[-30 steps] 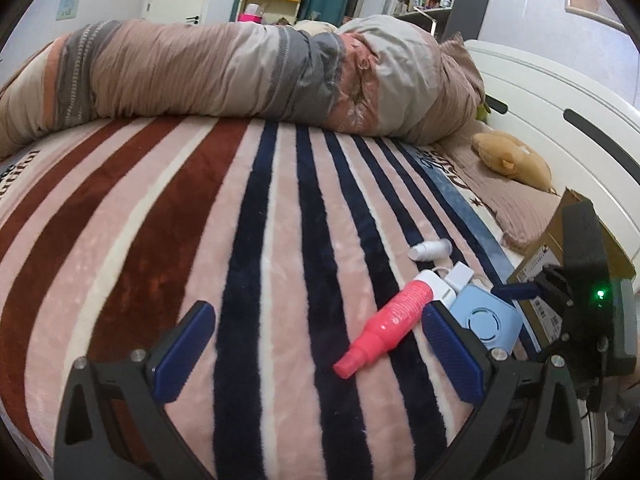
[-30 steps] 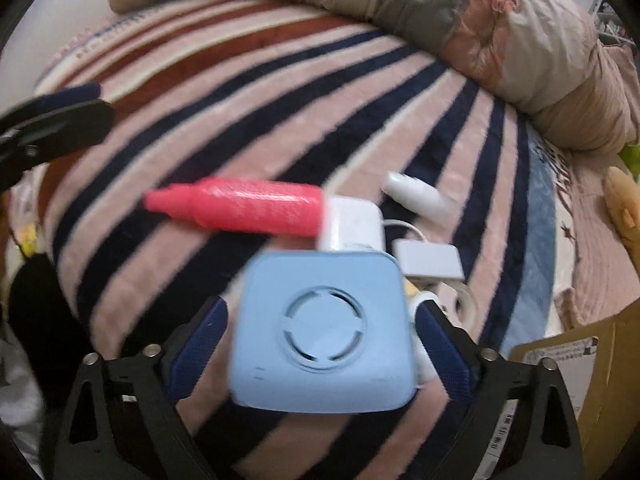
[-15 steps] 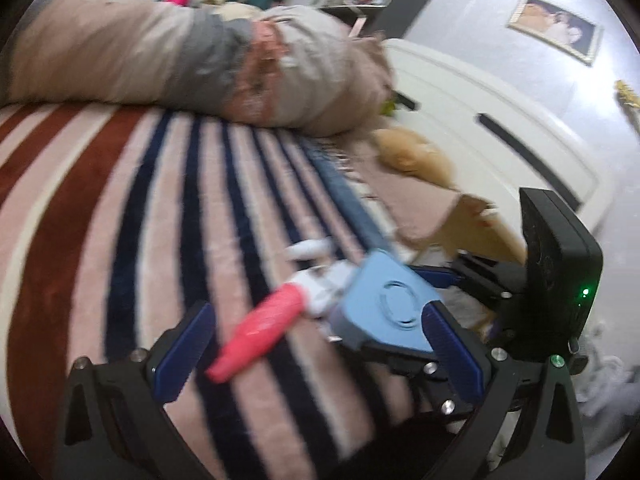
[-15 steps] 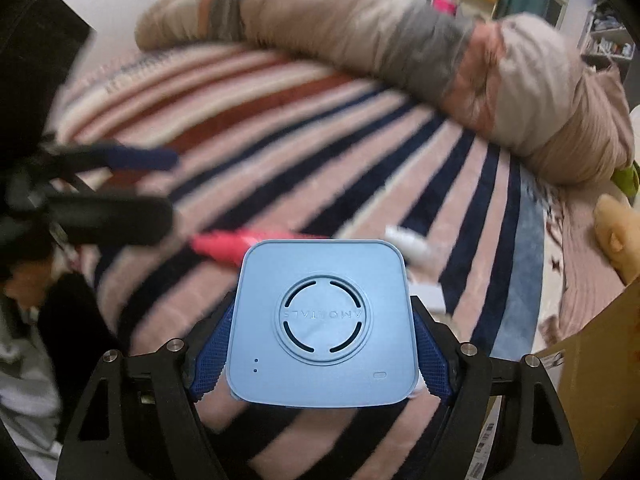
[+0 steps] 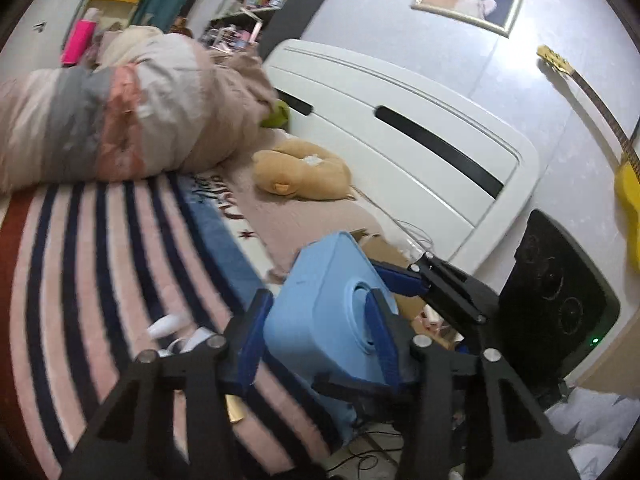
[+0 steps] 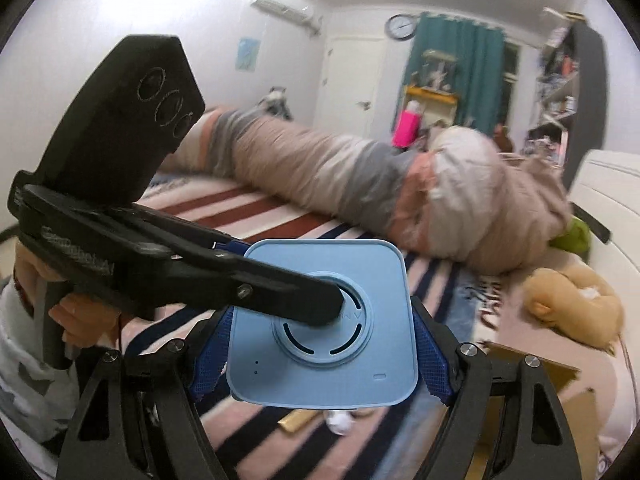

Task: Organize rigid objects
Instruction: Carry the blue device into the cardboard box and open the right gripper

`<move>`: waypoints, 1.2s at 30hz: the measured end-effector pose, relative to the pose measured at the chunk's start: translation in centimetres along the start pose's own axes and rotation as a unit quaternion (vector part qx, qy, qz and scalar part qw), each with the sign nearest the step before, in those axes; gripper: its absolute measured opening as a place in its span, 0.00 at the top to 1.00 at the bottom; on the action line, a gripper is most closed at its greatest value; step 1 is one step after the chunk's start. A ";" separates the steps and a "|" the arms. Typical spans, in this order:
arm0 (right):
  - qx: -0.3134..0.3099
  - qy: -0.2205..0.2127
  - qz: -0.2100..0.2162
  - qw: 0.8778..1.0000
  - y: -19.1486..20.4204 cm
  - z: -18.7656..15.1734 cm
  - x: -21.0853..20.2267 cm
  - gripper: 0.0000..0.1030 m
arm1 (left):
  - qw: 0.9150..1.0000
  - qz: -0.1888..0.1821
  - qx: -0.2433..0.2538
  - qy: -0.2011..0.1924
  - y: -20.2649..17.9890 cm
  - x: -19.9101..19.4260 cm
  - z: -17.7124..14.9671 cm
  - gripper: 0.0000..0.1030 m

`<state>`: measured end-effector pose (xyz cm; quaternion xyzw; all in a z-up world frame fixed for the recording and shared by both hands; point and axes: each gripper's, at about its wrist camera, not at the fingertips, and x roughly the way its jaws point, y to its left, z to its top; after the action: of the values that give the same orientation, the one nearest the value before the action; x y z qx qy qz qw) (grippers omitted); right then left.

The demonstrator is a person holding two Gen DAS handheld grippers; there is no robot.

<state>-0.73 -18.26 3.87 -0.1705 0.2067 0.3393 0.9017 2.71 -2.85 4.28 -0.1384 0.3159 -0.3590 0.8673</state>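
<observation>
Now my right gripper (image 6: 320, 354) clamps the pale-blue square plastic box (image 6: 322, 330) by its sides, lifted above the striped bed; my left gripper (image 5: 316, 334) pinches it face-and-back from nine o'clock. Cardboard box (image 6: 532, 364) at four o'clock awaits; small white items (image 5: 166, 326) remain.

Little readable text. Blue box (image 6: 322, 324): raised letters on the round centre ring, only "N V" or similar visible, upside down; the rest is covered by the left gripper (image 6: 320, 308). Left gripper body carries embossed lettering along its side, blurred, not legible. Bed blanket (image 6: 486, 298) has dark script lettering near the plush toy (image 6: 572, 304), blurred and unreadable in both views. Wall clock (image 6: 401, 26) numerals are too small to read.
</observation>
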 end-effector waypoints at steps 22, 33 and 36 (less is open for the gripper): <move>0.162 0.098 -0.070 0.979 -15.2 -9.3 -4.5 0.24 | 0.972 0.051 0.124 0.194 -10.6 18.3 1.4 0.59; 0.165 0.097 -0.113 0.975 -14.3 -8.7 -4.7 0.09 | 0.979 0.103 0.122 0.123 -8.7 12.1 2.4 0.31; 0.140 0.085 -0.122 0.979 -12.6 -7.1 -4.9 0.05 | 0.981 0.127 0.111 0.098 -7.4 8.9 2.6 0.30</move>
<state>2.64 -33.04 2.29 -0.0947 0.3055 0.1788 0.9304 5.25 -14.31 5.70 0.0361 0.3722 -0.2906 0.8808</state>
